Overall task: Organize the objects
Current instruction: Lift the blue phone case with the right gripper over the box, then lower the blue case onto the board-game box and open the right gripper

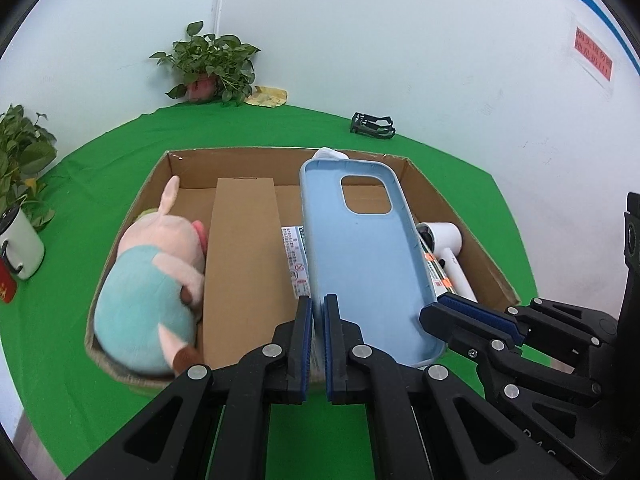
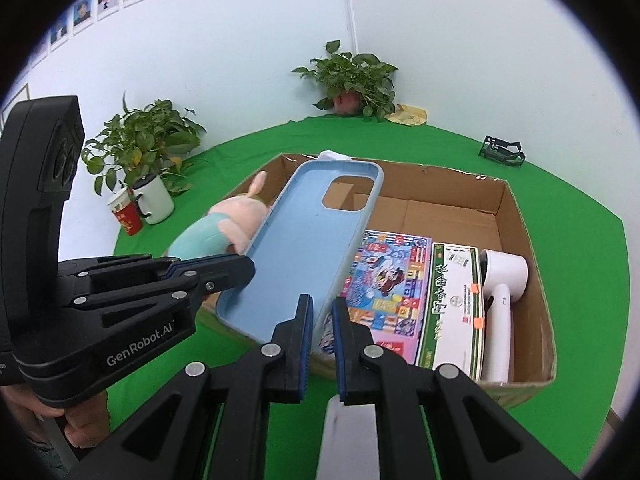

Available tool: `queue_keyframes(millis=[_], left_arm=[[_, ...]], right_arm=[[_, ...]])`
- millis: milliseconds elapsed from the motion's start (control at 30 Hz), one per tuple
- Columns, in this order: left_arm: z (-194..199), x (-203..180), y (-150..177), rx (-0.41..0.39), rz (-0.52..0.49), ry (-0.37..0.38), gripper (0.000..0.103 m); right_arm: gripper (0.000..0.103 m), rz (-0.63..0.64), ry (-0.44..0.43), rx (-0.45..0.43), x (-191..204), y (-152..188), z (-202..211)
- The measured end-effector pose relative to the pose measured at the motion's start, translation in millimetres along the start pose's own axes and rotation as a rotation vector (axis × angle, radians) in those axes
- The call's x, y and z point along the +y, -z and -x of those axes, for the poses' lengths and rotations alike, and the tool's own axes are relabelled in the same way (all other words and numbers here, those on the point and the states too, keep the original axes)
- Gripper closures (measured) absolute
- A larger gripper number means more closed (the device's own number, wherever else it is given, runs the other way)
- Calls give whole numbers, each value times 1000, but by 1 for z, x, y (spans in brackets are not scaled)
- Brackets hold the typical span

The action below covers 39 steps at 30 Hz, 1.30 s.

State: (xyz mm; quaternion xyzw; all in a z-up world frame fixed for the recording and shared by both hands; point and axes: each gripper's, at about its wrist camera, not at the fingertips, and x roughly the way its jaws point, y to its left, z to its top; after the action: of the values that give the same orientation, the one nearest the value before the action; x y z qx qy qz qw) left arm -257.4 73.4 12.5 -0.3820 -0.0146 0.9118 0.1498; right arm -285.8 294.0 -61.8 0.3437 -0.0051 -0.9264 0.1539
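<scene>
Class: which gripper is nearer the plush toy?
Left. The left gripper grips the phone case edge beside the plush toy; the right gripper grips the far edge, across the case.

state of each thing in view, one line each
phone case: held over the box, empty, both grippers shut on its edges
left gripper: shut
right gripper: shut
box: open, partly filled
plush: lying in box
hair dryer: lying in box
</scene>
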Motion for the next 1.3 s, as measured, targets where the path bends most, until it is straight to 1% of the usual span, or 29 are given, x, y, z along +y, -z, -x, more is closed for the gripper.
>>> queue_keyframes(millis=[167,300,400,500,533,600,667,733,833,933,1033,1100,1300], left_arm=[[-44,2,-16,53,4,17,101],[-75,3,-23,95,-6,2,101],[-94,7,-22,136,6,1,101],[-112,5,-16,184,-22,-14,98],[-112,3,-14,168,-34,-20,97],[-113,0,-10,173,-45,-20,93],[-113,1,-8,170,-36,-11,87],[-108,7,-9,165,-14,12,86],[-99,11,-10,140,-8,22,86],[-83,9,-5,124,-19,-18,72],[-75,15,-1,116,-4,-14,72],[-69,19,1,107,1,-17,72],[-52,31,10,115,16,-24,72]], right_arm=[[94,-53,-3,40,-27,-10,-29],[94,-108,-12,95,-47,-12,-56],[94,-136,-22,140,-54,-8,-73],[94,-160,-35,182,-61,-4,-90],[94,-167,-37,198,-63,-2,-95],[93,-187,-54,219,-68,2,-102],[93,-190,-68,213,-70,2,-102],[92,-194,-76,225,-71,0,-103],[92,-188,-69,236,-71,-3,-106],[92,-163,-56,246,-65,-6,-110],[92,-129,-67,251,-54,-6,-111],[92,-85,-25,244,-46,-4,-110],[92,-76,-21,237,-46,-5,-108]])
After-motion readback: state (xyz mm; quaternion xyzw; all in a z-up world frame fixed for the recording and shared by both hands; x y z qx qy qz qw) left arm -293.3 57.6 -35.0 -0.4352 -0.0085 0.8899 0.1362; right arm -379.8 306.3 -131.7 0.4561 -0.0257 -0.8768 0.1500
